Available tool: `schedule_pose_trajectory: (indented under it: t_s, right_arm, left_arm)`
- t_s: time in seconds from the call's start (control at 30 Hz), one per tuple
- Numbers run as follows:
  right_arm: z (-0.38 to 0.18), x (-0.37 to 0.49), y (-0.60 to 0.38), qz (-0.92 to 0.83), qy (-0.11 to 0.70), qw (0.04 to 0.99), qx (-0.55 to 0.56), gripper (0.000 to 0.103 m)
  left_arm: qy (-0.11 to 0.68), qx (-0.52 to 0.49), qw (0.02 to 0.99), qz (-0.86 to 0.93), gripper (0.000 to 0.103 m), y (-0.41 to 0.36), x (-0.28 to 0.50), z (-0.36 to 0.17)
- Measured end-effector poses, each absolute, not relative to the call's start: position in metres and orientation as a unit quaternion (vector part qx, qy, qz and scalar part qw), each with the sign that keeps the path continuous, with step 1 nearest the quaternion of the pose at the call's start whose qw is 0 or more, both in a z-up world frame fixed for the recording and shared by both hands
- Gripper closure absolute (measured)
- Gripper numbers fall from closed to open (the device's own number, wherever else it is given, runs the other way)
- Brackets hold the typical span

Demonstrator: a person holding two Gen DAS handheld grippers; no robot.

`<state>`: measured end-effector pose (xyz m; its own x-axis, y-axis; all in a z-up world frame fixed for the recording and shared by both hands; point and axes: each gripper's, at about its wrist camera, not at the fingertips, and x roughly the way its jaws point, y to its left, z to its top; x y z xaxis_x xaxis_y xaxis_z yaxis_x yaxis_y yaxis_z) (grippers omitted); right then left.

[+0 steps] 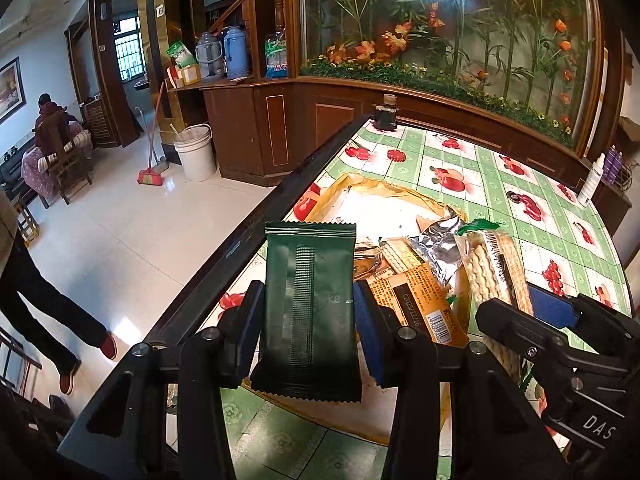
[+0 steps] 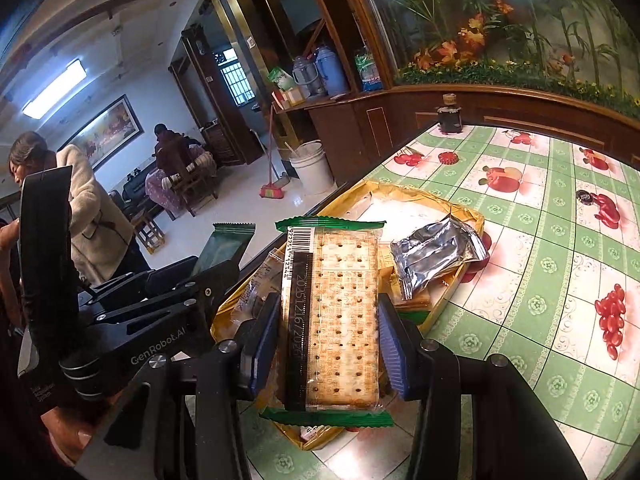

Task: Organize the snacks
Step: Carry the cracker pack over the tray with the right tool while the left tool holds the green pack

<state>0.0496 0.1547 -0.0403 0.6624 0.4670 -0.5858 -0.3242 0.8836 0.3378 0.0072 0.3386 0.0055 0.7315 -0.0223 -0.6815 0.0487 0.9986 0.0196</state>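
Left tongs (image 1: 308, 316) clamp a dark green snack packet (image 1: 309, 312) upright above the bench (image 1: 520, 184) edge; right tongs (image 2: 332, 336) grip a cracker pack (image 2: 336, 316) over the gold tray (image 2: 460, 208), apparently lifted for sorting, where a silver pouch (image 2: 432, 252) and orange-wrapped snacks remain.

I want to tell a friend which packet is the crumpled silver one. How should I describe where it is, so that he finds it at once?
Start from the table with the green fruit-pattern cloth and find the shallow golden tray near its left edge. The silver foil packet lies toward the tray's right side, over the other snacks. It alone is shiny, wrinkled and without print; the others are orange, green or clear.
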Motion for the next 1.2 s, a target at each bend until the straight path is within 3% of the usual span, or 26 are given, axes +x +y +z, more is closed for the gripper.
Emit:
schedule_pose_trajectory:
  t_s: [1.2]
  right_arm:
    - [-0.049,0.07,0.158,0.206,0.362,0.903,0.106,0.056]
  left_arm:
    - [0.373,0.014,0.928,-0.018,0.06,0.344,0.009,0.003]
